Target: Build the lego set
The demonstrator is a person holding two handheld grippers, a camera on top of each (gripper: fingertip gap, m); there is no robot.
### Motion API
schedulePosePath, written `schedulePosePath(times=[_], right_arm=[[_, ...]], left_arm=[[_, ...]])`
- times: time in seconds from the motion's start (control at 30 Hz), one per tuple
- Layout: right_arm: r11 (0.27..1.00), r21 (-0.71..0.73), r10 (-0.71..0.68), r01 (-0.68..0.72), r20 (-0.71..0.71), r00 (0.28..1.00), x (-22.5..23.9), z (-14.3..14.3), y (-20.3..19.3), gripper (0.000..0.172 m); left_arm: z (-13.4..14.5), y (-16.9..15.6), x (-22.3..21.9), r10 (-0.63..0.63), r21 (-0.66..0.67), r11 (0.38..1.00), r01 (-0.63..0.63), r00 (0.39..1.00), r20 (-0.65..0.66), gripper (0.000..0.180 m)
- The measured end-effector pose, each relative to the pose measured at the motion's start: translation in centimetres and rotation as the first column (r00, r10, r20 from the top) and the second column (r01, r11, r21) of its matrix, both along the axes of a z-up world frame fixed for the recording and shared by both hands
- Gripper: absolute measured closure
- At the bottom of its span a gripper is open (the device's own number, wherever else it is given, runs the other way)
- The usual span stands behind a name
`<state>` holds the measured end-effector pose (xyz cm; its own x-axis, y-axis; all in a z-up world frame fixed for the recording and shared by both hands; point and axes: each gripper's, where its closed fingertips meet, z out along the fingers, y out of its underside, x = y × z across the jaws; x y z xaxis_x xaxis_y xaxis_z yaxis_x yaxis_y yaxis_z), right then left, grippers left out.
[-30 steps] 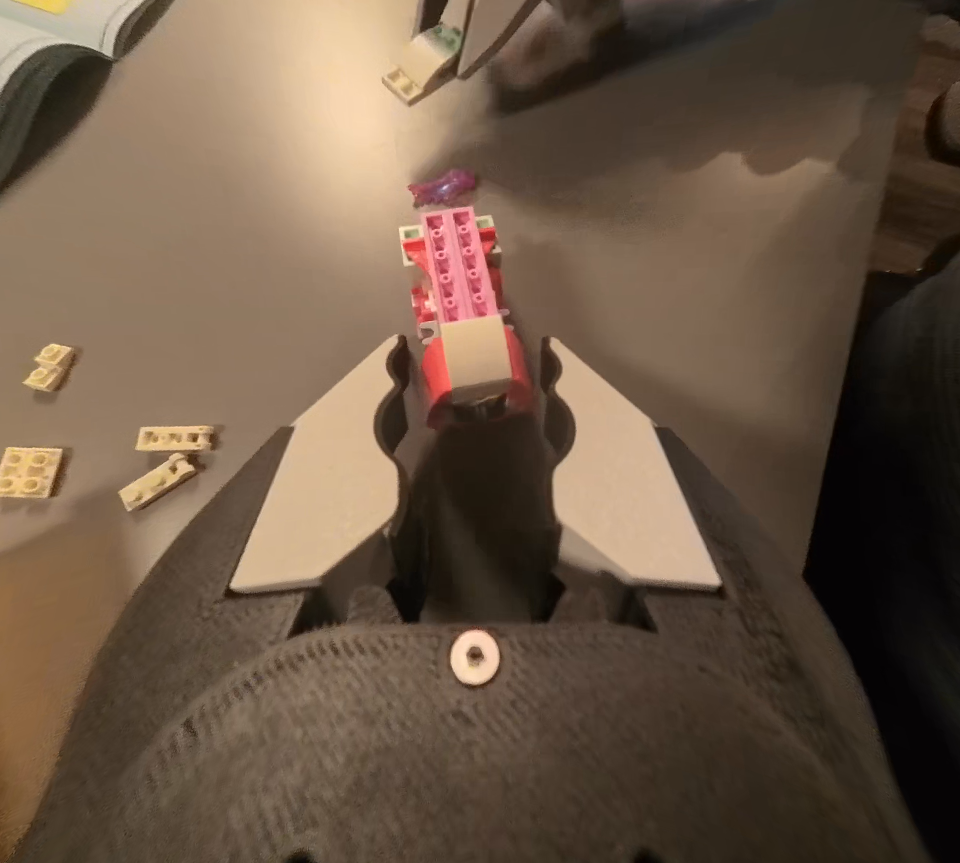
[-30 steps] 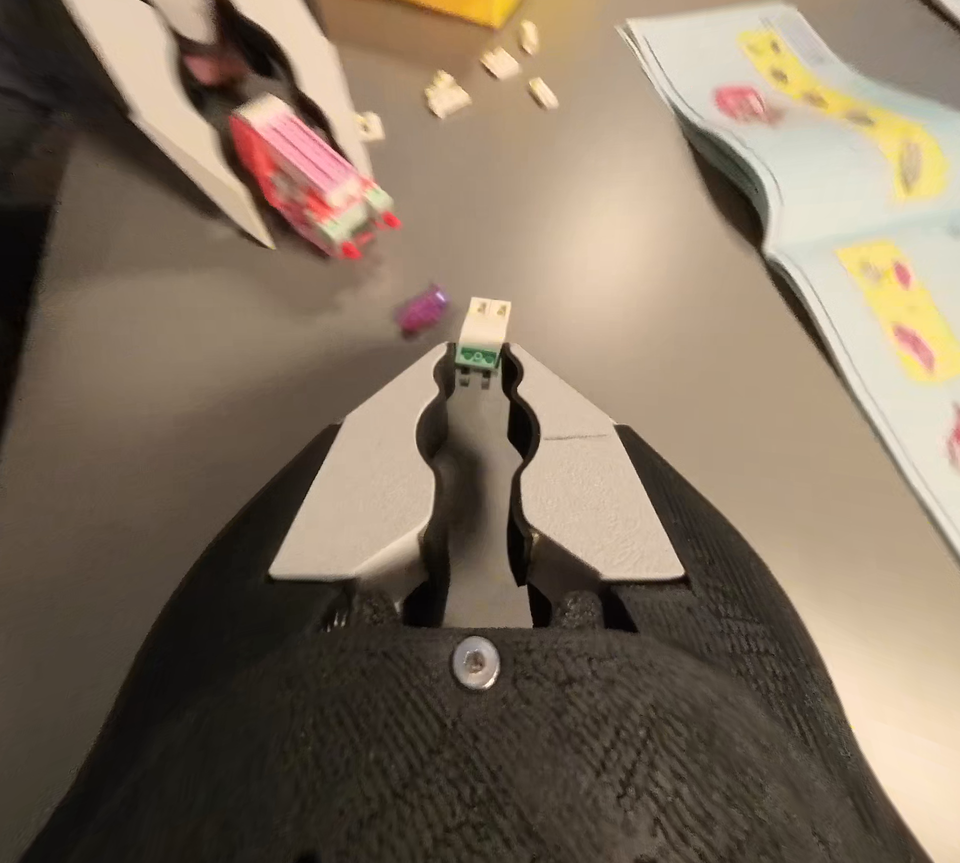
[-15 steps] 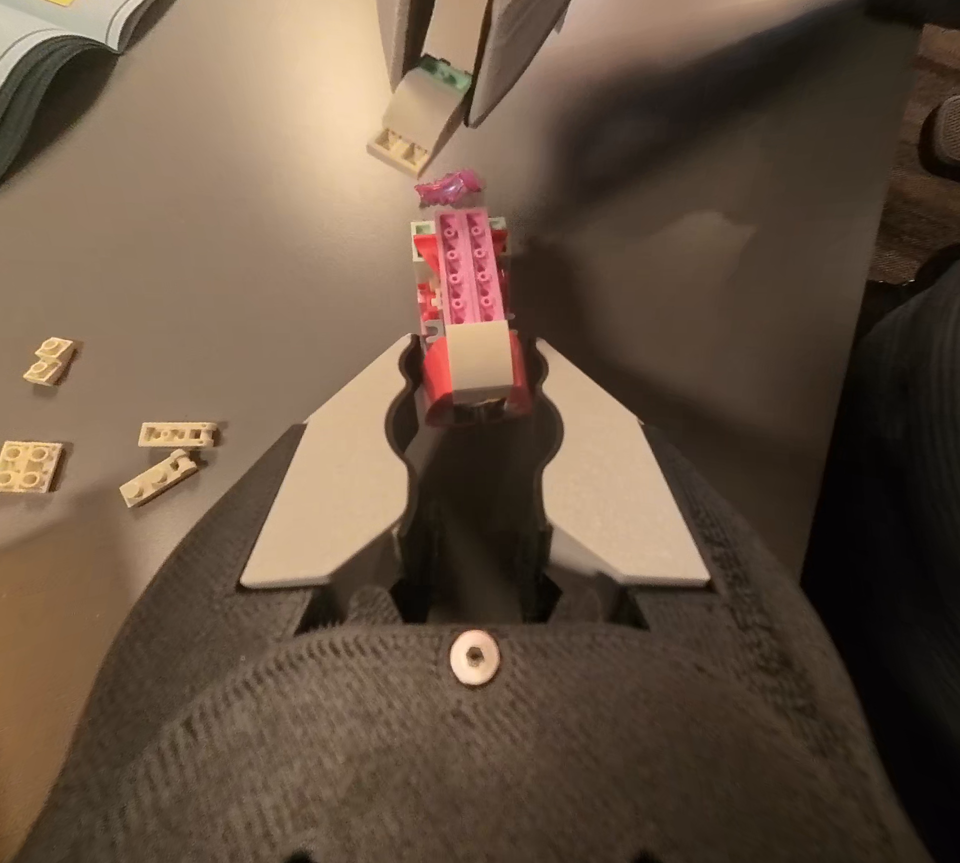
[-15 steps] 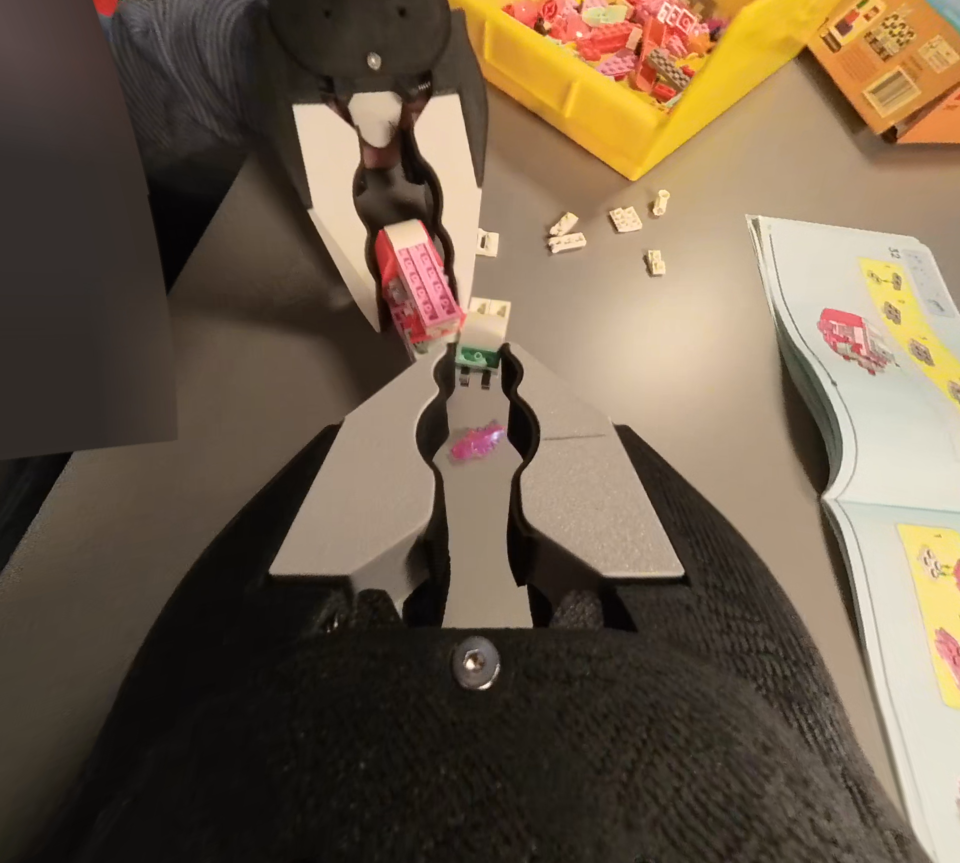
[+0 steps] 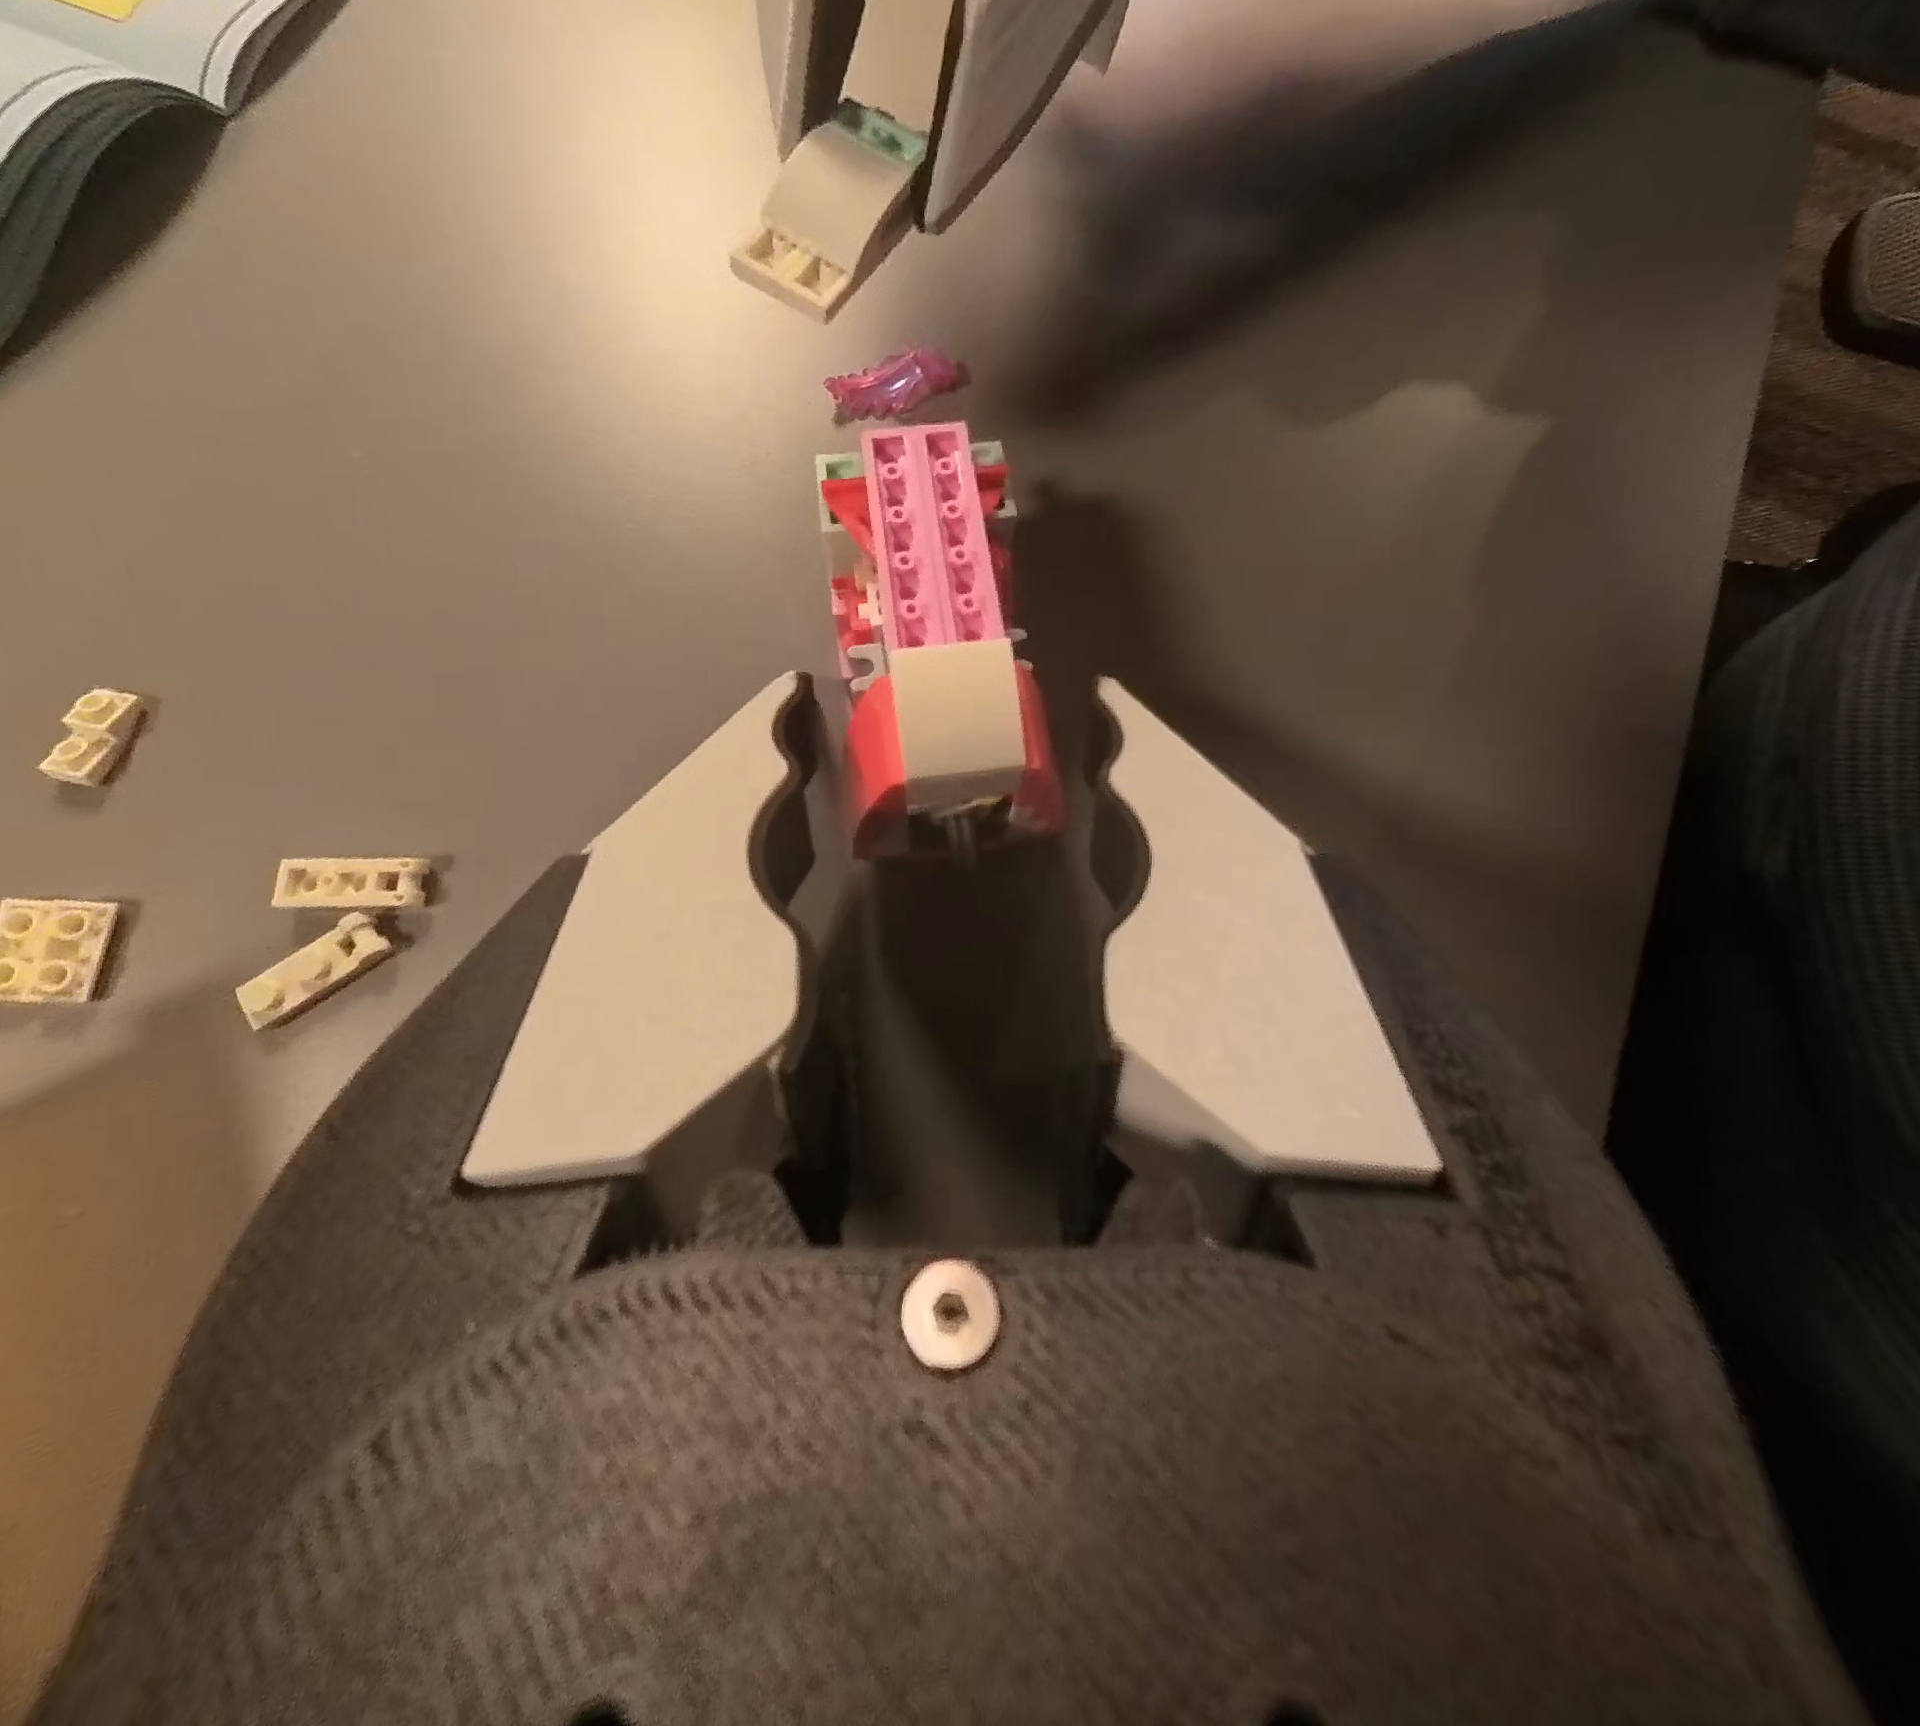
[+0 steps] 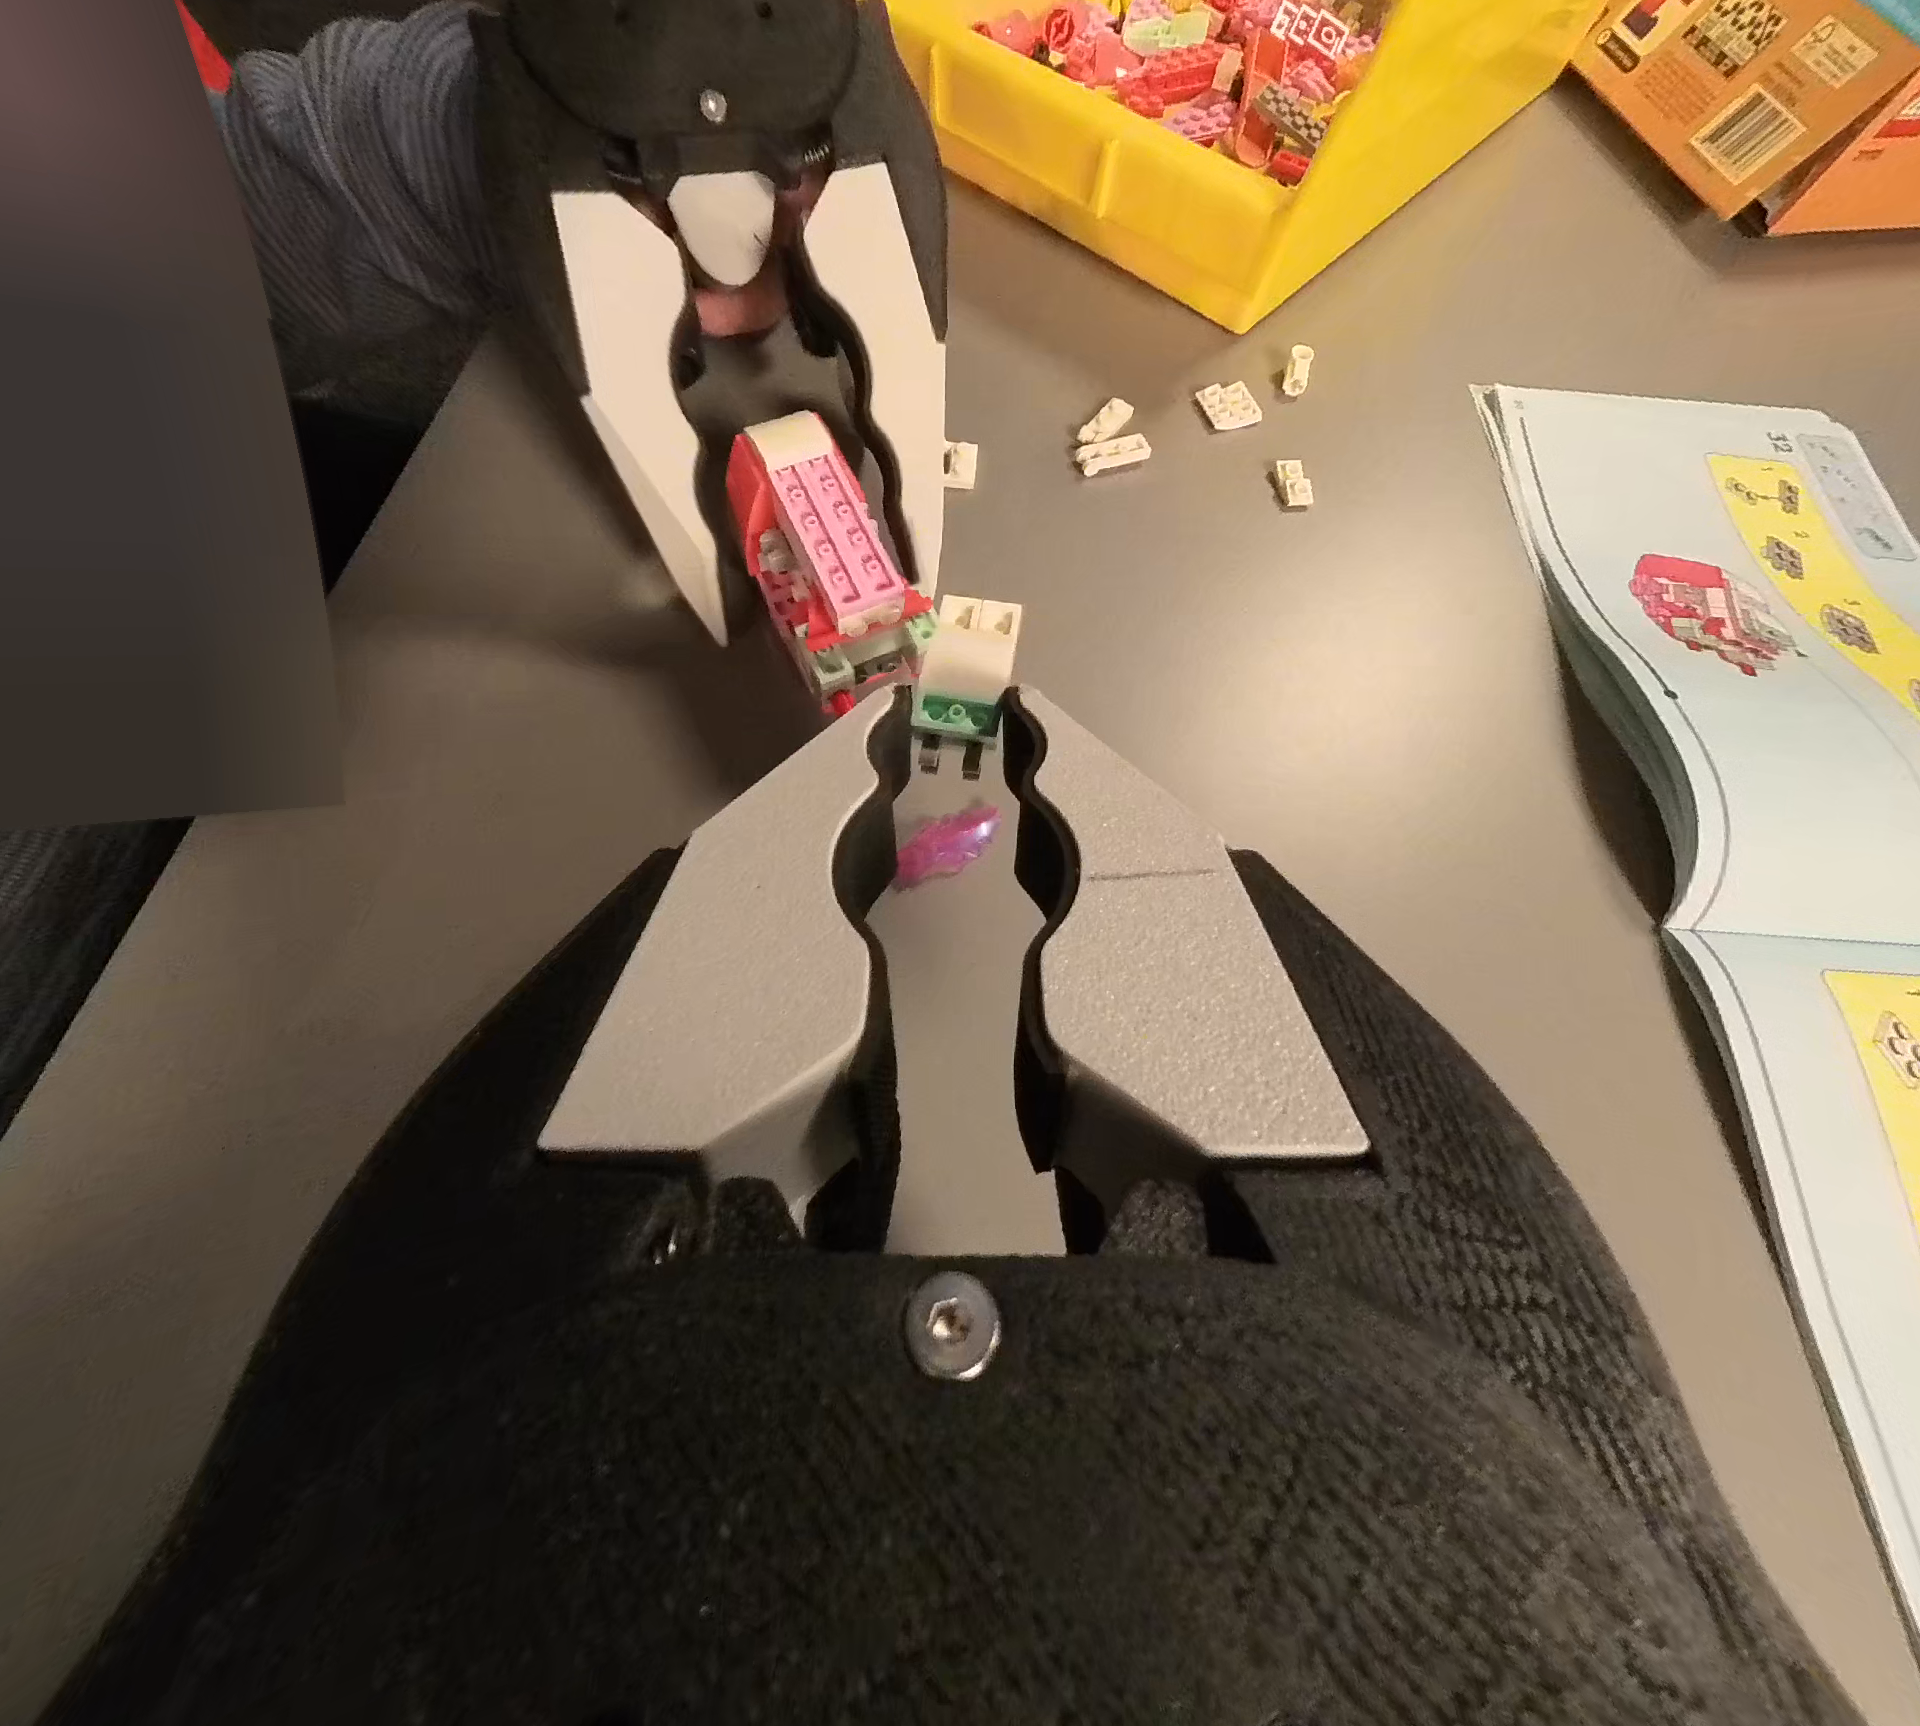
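The left gripper (image 5: 951,741) is standing wide, its pads apart from the red and pink brick model (image 5: 925,596) lying between them on the grey table (image 5: 416,429). The right gripper (image 6: 954,708) is pinching a small white and green brick piece (image 6: 961,674), just beside the model's far end, above a translucent purple piece (image 6: 945,845)

The brick model (image 6: 821,564) lies on the table (image 6: 1299,741) between the fingers of the left gripper (image 6: 821,533), near the table's left edge. The small brick piece (image 6: 966,668) sits in the right gripper (image 6: 951,720), just beside the model. The bin (image 6: 1195,222) stands at the far edge, loose bricks (image 6: 1195,429) before it, the booklet (image 6: 1714,637) along the right edge.
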<state>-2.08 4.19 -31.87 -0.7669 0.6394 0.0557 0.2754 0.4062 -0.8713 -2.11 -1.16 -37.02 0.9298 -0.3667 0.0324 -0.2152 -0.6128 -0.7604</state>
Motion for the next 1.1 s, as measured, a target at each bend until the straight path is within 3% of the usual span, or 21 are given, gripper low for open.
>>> schedulePosePath(times=[0.33, 0.63, 0.93, 1.1], right_arm=[[1.0, -0.006, 0.015, -0.015, 0.002, 1.0, 0.3, 0.4, -0.1, 0.156], [0.973, 0.03, 0.227, -0.229, 0.073, 0.971, 1.9, 1.5, -3.6, 0.156], [0.945, -0.053, 0.325, -0.322, 0.065, 0.943, 2.0, 3.4, -5.4, 0.157], [0.934, 0.01, 0.356, -0.358, 0.084, 0.931, 2.2, 4.2, -5.5, 0.156]], left_arm=[[0.0, 0.3, -0.2, 0.01, 0.011, 1.0, -0.01, 1.0, -0.025, 0.141], [1.8, 0.8, 0.7, -0.049, 0.141, 0.988, 0.054, 0.998, -0.039, 0.142], [5.2, 0.3, 2.0, -0.144, 0.328, 0.939, 0.105, 0.985, 0.096, 0.143], [6.0, 0.1, 2.5, -0.174, 0.381, 0.917, 0.122, 0.979, 0.103, 0.143]])
